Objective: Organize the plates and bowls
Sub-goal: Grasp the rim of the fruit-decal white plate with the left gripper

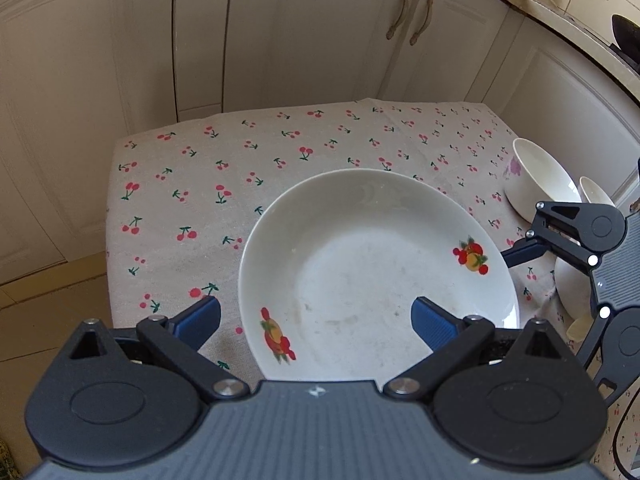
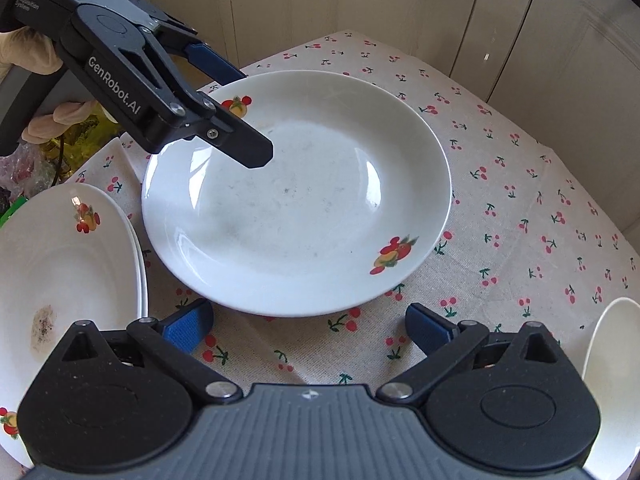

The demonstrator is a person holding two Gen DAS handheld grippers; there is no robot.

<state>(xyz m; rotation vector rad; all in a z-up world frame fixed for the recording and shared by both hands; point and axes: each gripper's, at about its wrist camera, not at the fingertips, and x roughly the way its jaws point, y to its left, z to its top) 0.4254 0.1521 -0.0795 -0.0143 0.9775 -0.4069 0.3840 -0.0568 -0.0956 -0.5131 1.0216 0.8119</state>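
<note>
My left hand-held gripper [image 1: 316,322] is spread wide, holding nothing, and hangs over the near rim of the plate [image 1: 376,272]: one blue finger sits left of the rim over the cloth [image 1: 192,184], the other over the plate's well. From my right wrist camera, a stack of plates [image 2: 68,264] lies to the left of my right hand-held gripper [image 2: 310,330], its top plate carrying a brown stain and a fruit print. Straight ahead of that gripper the lone plate rests flat on the cloth-covered tabletop; it is white, shallow, with a red-and-yellow fruit print on two opposite sides of the rim and faint grey smudges in the well. My right gripper is also wide and empty, hovering just short of the plate's near edge. To its right a white bowl [image 2: 612,364] shows at the frame edge.
</note>
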